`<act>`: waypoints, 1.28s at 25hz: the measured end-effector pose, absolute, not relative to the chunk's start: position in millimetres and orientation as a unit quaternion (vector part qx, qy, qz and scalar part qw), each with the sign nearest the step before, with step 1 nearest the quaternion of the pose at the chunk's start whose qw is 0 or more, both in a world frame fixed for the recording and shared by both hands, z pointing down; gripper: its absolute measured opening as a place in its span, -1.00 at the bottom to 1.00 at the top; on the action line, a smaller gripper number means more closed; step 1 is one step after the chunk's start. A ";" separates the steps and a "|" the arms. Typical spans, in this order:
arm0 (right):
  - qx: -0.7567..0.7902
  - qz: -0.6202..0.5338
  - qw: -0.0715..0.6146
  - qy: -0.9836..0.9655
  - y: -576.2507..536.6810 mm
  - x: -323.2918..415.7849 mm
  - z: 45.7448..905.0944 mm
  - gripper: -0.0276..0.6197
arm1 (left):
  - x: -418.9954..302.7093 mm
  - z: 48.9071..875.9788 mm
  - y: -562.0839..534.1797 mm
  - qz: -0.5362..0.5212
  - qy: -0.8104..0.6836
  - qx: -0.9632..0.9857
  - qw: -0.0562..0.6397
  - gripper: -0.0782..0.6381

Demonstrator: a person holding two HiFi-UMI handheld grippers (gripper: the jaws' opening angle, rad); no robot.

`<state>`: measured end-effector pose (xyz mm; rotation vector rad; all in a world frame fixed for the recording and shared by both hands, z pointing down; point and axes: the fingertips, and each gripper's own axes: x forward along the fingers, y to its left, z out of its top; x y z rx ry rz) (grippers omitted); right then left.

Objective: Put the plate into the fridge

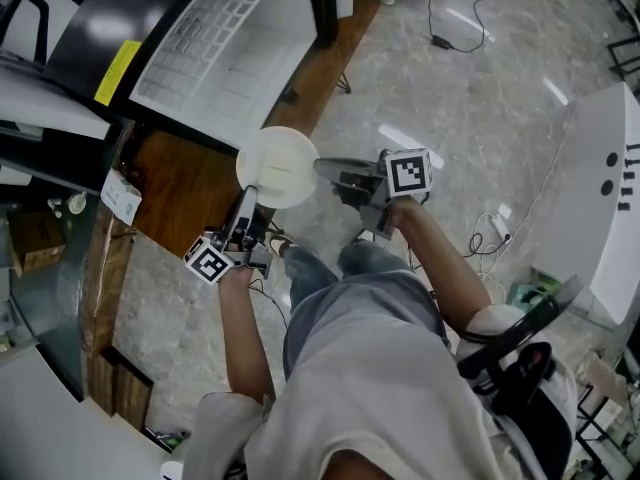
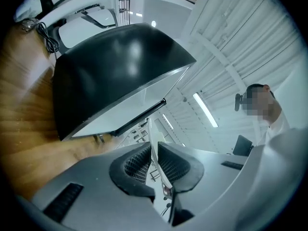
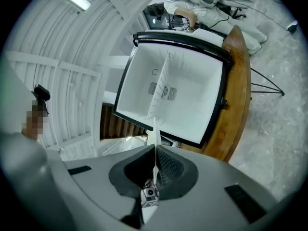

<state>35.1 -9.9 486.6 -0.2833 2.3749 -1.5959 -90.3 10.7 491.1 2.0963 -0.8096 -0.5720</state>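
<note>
A round white plate [image 1: 277, 166] is held in the air in front of me, over the edge of the wooden table. My left gripper [image 1: 246, 206] is shut on its near rim; in the left gripper view the plate [image 2: 155, 146] stands edge-on between the pads. My right gripper [image 1: 322, 168] comes in from the right, shut on the plate's right rim, where the plate [image 3: 154, 143] shows as a thin white sliver. The small black fridge [image 1: 200, 48] stands on the table with its door open. Its white inside with a shelf [image 3: 168, 95] faces the right gripper.
The wooden table [image 1: 180, 193] carries the fridge and juts towards me. A white machine [image 1: 612, 198] stands at the right, with cables [image 1: 495, 230] on the stone floor near it. A cardboard box [image 1: 35, 240] sits far left. A person [image 2: 267, 114] stands off to the side.
</note>
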 end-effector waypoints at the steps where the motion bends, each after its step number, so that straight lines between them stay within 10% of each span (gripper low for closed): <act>1: -0.095 -0.549 0.139 0.819 -15.9 42.9 480.1 -0.85 | -82.5 483.3 4.7 -0.233 -0.323 0.828 0.394 -0.63; 16: -0.034 -0.541 0.145 0.828 -158.6 152.7 389.8 -0.85 | 30.7 377.4 -115.5 -0.280 -0.437 0.805 0.286 -0.63; 32: 0.060 -0.588 0.096 0.801 -347.3 114.6 364.9 -0.85 | 6.5 343.9 -271.1 -0.262 -0.670 0.670 0.183 -0.62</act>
